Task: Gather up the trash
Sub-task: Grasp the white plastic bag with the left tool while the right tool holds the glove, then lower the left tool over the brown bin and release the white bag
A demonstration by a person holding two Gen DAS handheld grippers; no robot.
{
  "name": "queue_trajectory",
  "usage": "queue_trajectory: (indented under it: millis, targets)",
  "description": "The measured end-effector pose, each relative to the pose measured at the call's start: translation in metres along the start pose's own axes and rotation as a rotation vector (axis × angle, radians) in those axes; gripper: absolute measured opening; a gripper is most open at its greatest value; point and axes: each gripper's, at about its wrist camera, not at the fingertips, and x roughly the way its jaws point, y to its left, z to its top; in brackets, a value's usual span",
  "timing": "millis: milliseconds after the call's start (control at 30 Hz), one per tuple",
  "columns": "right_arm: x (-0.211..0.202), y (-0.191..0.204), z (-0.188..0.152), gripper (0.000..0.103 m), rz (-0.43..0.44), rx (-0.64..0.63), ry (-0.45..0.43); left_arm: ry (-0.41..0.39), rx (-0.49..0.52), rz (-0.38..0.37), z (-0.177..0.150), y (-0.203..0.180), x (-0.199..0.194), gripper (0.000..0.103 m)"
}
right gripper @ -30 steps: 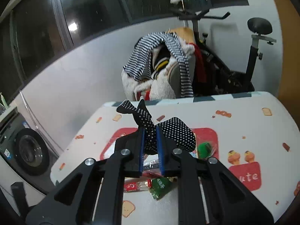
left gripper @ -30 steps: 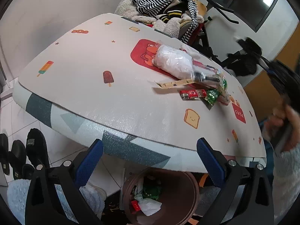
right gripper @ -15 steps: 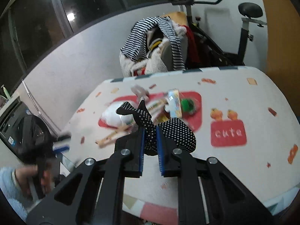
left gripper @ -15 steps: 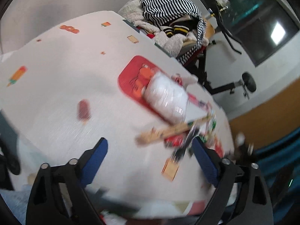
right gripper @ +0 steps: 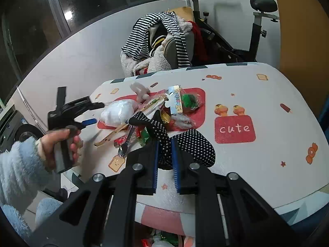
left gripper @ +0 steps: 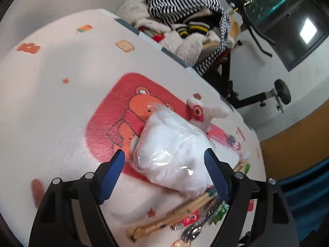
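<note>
A crumpled white plastic bag (left gripper: 172, 150) lies on the table, on the red bear print. My left gripper (left gripper: 164, 162) is open, with its blue pads on either side of the bag. The left gripper also shows in the right wrist view (right gripper: 93, 113), beside the bag (right gripper: 119, 113). My right gripper (right gripper: 165, 144) is shut on a black polka-dot cloth (right gripper: 185, 144) and holds it over the table's near edge. A pile of wrappers (right gripper: 148, 121), a wooden stick (left gripper: 172, 216) and a spoon (right gripper: 127, 144) lies by the bag.
A white plush toy (left gripper: 205, 113) sits behind the bag. A chair heaped with striped clothes (right gripper: 160, 41) and an exercise bike (right gripper: 236, 30) stand behind the table (right gripper: 267, 103). Part of a trash bin with wrappers (right gripper: 162, 238) shows under the near table edge.
My left gripper has moved from the table's edge forward over the table and now straddles the white bag. My right gripper, still holding the cloth, has drawn back toward the near edge.
</note>
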Motion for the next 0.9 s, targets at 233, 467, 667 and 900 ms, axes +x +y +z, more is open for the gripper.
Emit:
queue_trajectory:
  millis: [233,467,667,900]
  targets:
    - [-0.005,-0.002,-0.001,0.016,-0.004,0.011,0.005,0.042,0.045,-0.002,-0.005,-0.002,0.016,0.038]
    - [-0.005,0.002,0.002,0.016,0.008,0.010,-0.004,0.003,0.128,0.024,0.006,-0.015,-0.019,0.028]
    - [-0.010,0.011,0.008,0.016,0.030,-0.004,-0.030,-0.159,0.272,0.051,0.021,-0.038,-0.077,0.028]
    - [-0.019,0.023,0.009,0.016,0.051,-0.015,-0.050,-0.302,0.362,0.105,0.021,-0.047,-0.118,0.028]
